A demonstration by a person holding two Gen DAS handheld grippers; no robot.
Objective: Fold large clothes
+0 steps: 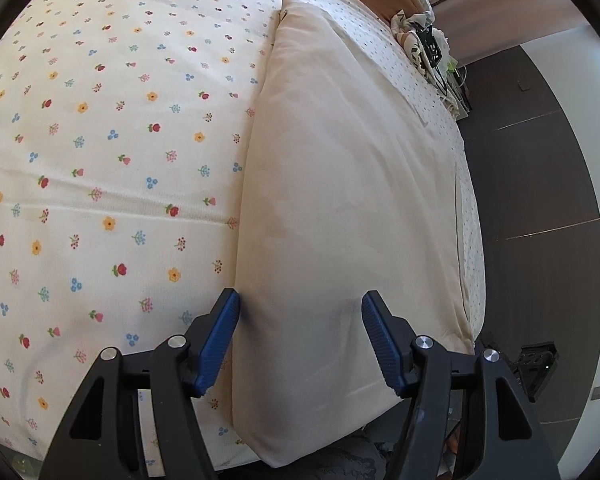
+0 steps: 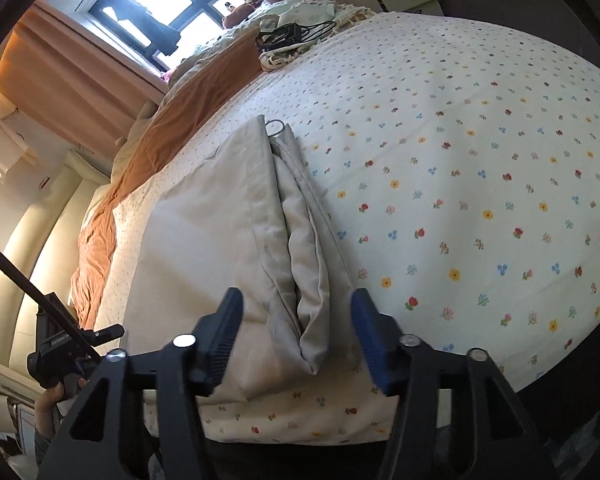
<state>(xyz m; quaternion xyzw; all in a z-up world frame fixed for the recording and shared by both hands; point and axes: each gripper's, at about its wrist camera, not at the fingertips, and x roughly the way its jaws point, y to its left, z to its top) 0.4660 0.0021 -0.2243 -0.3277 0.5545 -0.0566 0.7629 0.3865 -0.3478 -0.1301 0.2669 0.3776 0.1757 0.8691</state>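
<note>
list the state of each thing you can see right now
left gripper: open, straddling the cloth's near end
right gripper: open, at the cloth's layered edge
cream cloth: folded into a long strip, lying on the bed
floral bedsheet: spread flat
orange blanket: rumpled along the far side

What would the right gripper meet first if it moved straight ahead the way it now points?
Probably the folded beige cloth: its layered open edge lies between the open fingers of the right gripper, just ahead. Beyond it is the floral bedsheet. Depth is uncertain.
</note>
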